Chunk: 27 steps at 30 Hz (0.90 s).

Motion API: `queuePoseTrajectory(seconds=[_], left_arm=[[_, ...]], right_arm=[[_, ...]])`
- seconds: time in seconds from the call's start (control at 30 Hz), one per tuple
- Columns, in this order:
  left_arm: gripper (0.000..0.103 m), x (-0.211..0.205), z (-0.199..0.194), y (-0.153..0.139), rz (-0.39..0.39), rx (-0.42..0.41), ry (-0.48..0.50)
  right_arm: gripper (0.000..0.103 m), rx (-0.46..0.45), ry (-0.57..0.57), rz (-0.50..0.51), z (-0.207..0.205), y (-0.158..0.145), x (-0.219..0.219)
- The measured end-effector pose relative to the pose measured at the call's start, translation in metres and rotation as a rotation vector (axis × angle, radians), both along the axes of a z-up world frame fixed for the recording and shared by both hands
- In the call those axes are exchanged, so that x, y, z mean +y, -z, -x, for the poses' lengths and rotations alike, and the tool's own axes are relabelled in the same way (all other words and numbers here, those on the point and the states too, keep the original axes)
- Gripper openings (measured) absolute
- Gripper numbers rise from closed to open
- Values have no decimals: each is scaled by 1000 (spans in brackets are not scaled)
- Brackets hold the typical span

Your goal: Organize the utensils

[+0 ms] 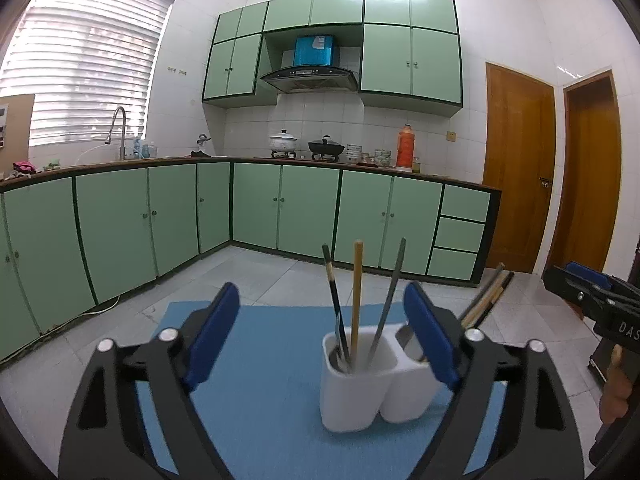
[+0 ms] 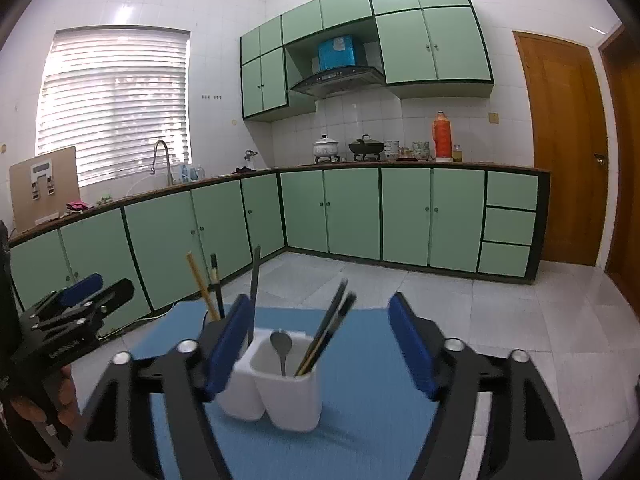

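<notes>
home kitchen: pale green cabinet doors (image 1: pixel 304 208) are lining an l-shaped counter, a black range hood (image 1: pixel 310 78) is hanging over a white lidded pot (image 1: pixel 283 142), a steel gooseneck faucet (image 2: pixel 162 160) is standing below the blinds.

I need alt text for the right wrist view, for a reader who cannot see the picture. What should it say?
A white two-compartment utensil holder stands on a blue mat, seen between the open blue pads of the right gripper, which hold nothing. The near compartment holds a spoon and dark chopsticks; the far one holds three upright utensils. Behind is a kitchen with green cabinets, and the left gripper shows at the left edge.
</notes>
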<state>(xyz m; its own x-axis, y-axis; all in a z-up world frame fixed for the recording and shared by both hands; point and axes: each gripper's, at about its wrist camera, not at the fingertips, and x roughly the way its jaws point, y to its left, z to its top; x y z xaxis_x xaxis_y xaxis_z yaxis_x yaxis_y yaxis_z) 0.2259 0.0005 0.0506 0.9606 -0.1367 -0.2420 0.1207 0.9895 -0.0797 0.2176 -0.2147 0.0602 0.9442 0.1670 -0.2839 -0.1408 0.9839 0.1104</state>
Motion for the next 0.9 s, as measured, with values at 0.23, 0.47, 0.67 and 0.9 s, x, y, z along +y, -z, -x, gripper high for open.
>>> queuePoseTrajectory(seconds=[0.23, 0.47, 0.67, 0.9], left_arm=[[93, -3, 38, 13, -9, 24, 4], [98, -6, 63, 32, -13, 94, -1], [98, -6, 82, 48, -29, 156, 16], [98, -7, 108, 66, -44, 201, 30]], right_arm=[[90, 15, -2, 0, 36, 21, 1], [94, 64, -4, -19, 62, 41, 2], [94, 105, -9, -6, 83, 54, 10], [94, 185, -18, -42, 98, 70, 13]])
